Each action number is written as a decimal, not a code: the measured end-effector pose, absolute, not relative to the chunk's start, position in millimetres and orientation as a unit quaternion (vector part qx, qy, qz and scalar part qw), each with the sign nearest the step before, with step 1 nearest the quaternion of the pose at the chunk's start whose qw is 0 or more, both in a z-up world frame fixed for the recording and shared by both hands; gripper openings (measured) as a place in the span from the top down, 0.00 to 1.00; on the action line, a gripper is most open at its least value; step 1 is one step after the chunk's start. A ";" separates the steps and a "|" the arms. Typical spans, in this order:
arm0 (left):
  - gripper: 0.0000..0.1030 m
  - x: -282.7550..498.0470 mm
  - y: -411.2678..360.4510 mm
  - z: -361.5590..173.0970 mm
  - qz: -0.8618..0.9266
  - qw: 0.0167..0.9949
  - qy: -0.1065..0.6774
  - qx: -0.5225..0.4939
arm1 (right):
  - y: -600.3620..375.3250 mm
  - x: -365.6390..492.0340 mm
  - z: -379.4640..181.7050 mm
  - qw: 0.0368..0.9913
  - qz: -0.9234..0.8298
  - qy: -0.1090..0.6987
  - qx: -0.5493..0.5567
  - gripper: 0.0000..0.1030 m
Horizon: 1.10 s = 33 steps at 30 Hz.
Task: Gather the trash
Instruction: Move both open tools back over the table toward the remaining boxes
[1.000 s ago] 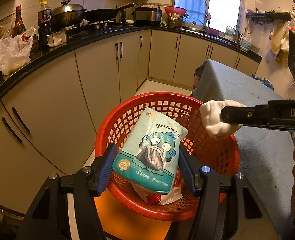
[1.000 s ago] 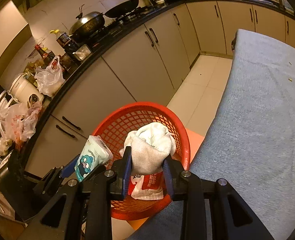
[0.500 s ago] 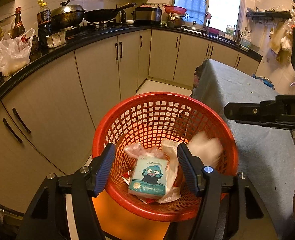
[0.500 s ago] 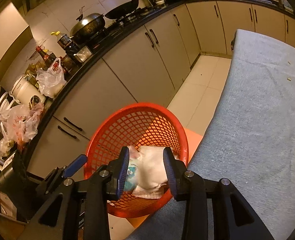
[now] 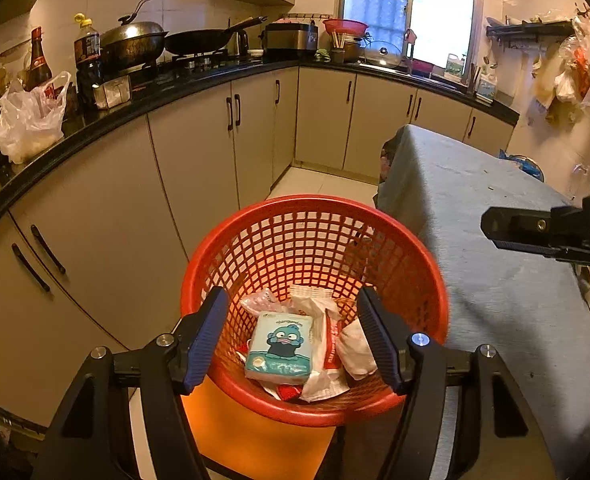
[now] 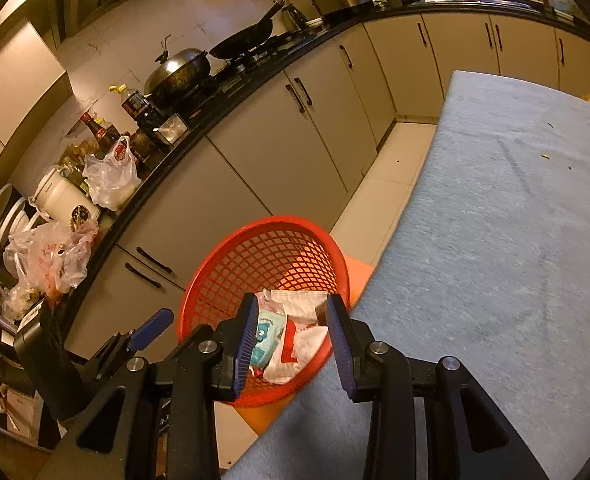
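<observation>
A red mesh basket (image 5: pixel 315 216) stands on an orange stool beside the table; it also shows in the right wrist view (image 6: pixel 231 264). Inside lie a teal tissue pack with a cartoon face (image 5: pixel 281 340), a crumpled white cloth wad (image 5: pixel 355 350) and white and red wrappers (image 5: pixel 323 320). The pack also shows in the right wrist view (image 6: pixel 265 334). My left gripper (image 5: pixel 295 332) is open and empty above the basket's near rim. My right gripper (image 6: pixel 291 326) is open and empty over the basket's table-side edge; its body also shows in the left wrist view (image 5: pixel 551 236).
A table with a grey-blue cloth (image 6: pixel 507 240) runs along the right, bearing a few crumbs (image 6: pixel 545 155). Beige cabinets (image 5: pixel 199 160) under a black counter curve round the left and back, with pots, bottles and plastic bags (image 5: pixel 31 120) on top. Tiled floor (image 5: pixel 319 184) lies between.
Both grippers opened and dropped their loads: the tissue pack and the white cloth wad fell into the basket and settled. The right gripper has drawn back toward the table.
</observation>
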<state>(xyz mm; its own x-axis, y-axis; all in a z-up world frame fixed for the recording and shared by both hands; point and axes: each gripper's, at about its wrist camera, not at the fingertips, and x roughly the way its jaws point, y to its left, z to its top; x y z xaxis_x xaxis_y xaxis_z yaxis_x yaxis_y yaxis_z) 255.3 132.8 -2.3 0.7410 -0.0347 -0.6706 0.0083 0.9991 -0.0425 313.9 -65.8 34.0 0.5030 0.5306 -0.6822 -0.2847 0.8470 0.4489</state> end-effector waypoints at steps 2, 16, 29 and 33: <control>0.36 252.6 128.6 0.6 -0.013 0.934 0.357 -0.015 | -71.3 308.8 34.9 0.856 0.237 0.436 0.143 0.63; 0.34 232.8 83.0 19.2 -0.047 0.938 0.345 0.008 | -122.0 273.9 38.0 0.862 0.223 0.423 0.169 0.63; 0.33 216.6 -13.1 26.8 -0.124 0.928 0.347 0.057 | -256.6 211.9 57.2 0.894 0.148 0.361 0.222 0.62; 0.32 209.6 -43.8 24.8 -0.149 0.922 0.348 0.077 | -327.9 196.7 65.6 0.909 0.085 0.335 0.235 0.58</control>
